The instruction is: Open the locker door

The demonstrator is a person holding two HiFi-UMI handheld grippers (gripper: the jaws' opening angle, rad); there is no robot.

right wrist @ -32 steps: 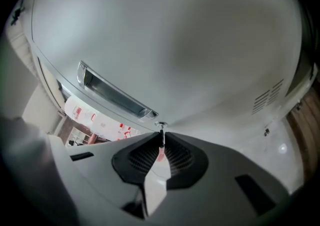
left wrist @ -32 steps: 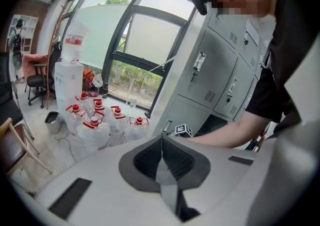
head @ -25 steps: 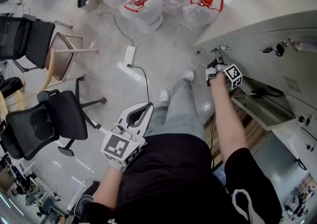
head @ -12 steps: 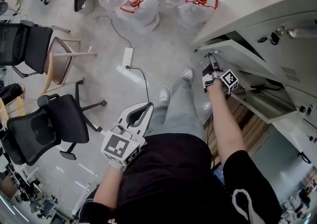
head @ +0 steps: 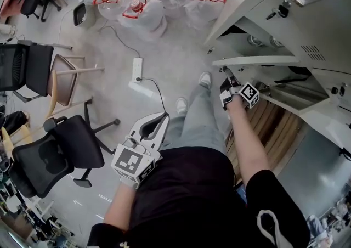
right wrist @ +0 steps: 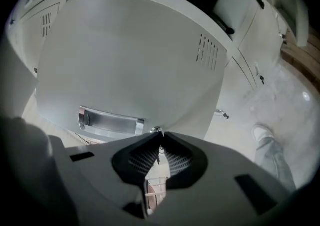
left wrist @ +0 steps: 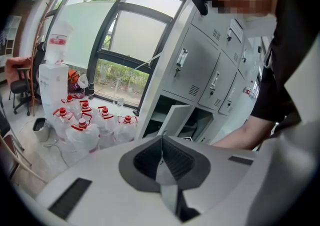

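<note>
The grey locker door stands swung out from the locker bank and fills the right gripper view. A metal label frame sits low on it. My right gripper reaches the door's free edge, and its jaws are shut on a small metal knob there. My left gripper hangs by the person's left hip, away from the lockers. Its jaws are shut with nothing between them. The left gripper view also shows the opened door.
Several water jugs with red caps stand on the floor at the back. Office chairs and a wooden chair are at the left. A power strip with its cable lies by the person's shoes. Wooden boards lie under the lockers.
The right gripper has drawn back toward the person with the door's edge, and the door has swung further out from the locker. The left gripper has barely shifted.
</note>
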